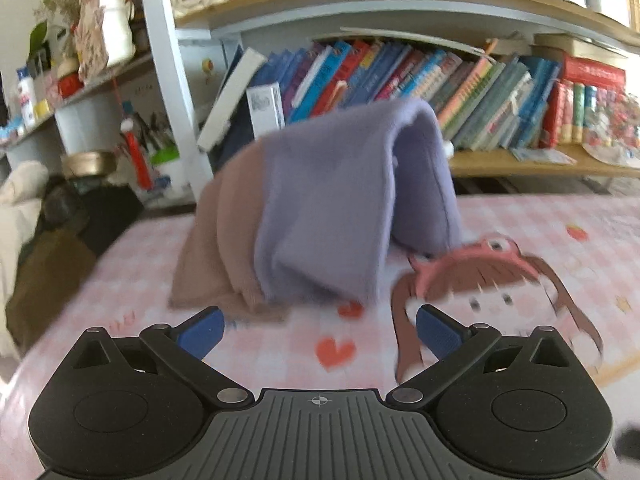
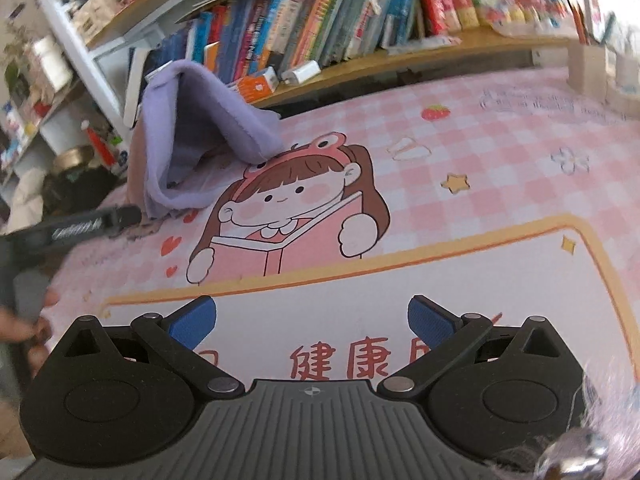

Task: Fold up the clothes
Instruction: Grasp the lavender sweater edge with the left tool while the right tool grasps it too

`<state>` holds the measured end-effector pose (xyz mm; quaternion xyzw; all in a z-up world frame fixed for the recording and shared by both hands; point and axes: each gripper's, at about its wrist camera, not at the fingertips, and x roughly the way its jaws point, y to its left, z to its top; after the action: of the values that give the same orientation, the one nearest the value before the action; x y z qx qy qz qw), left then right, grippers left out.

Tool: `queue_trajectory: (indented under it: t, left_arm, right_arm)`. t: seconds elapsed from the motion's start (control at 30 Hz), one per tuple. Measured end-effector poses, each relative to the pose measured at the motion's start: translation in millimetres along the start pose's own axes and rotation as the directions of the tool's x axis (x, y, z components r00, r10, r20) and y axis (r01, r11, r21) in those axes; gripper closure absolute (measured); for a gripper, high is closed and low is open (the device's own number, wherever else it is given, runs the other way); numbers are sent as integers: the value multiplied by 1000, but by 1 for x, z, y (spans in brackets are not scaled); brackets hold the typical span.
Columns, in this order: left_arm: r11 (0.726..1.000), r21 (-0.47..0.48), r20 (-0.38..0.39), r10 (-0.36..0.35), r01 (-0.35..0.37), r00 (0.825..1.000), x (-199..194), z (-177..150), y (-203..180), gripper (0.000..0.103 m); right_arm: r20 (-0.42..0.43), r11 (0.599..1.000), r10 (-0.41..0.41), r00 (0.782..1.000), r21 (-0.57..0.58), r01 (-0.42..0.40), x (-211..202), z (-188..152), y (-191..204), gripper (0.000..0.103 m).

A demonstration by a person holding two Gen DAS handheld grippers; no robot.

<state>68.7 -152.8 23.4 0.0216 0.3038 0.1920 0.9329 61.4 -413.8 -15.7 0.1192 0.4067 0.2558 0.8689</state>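
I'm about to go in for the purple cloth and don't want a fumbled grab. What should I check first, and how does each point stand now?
1. Left gripper open and empty: ok.
2. Right gripper open and empty: ok.
3. Purple cloth lying flat: not ok, it stands humped over a brownish-pink cloth.
4. Cloth clear of the bookshelf: cannot tell.
5. Pink mat bare beside the cloth: ok.

A home study corner is being shown: a worktop (image 2: 500,168) is being covered by a cartoon mat, and books (image 1: 440,80) are being kept on shelves (image 1: 520,160).
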Motion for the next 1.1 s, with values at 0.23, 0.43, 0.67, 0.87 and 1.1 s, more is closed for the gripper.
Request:
queue_trajectory:
  t: [0.23,0.43,0.67,0.87,1.1]
  left_arm:
    - [994,93,45,48,-52,998,43,34,-26,1]
    - [982,129,3,138,-138,990,74,41,-25,19]
    - [990,69,-33,128,-126,991,70,35,1,99]
    - [997,68,125,36,-45,992,0,28,2,99]
    - [984,178,176,-57,25,983,-81,-6,-10,99]
  right_arm:
    - [-13,990,80,997,118,-78,0,4,-7,0]
    - [-30,961,130,991,251,-119,1,7,-23,0]
    - [-9,871,337,942,384,-308,4,17,-40,0]
    - [-13,773,485,875,474,-421,18,28,-35,0]
    - [51,594,569,821,665,-453,33,35,-36,0]
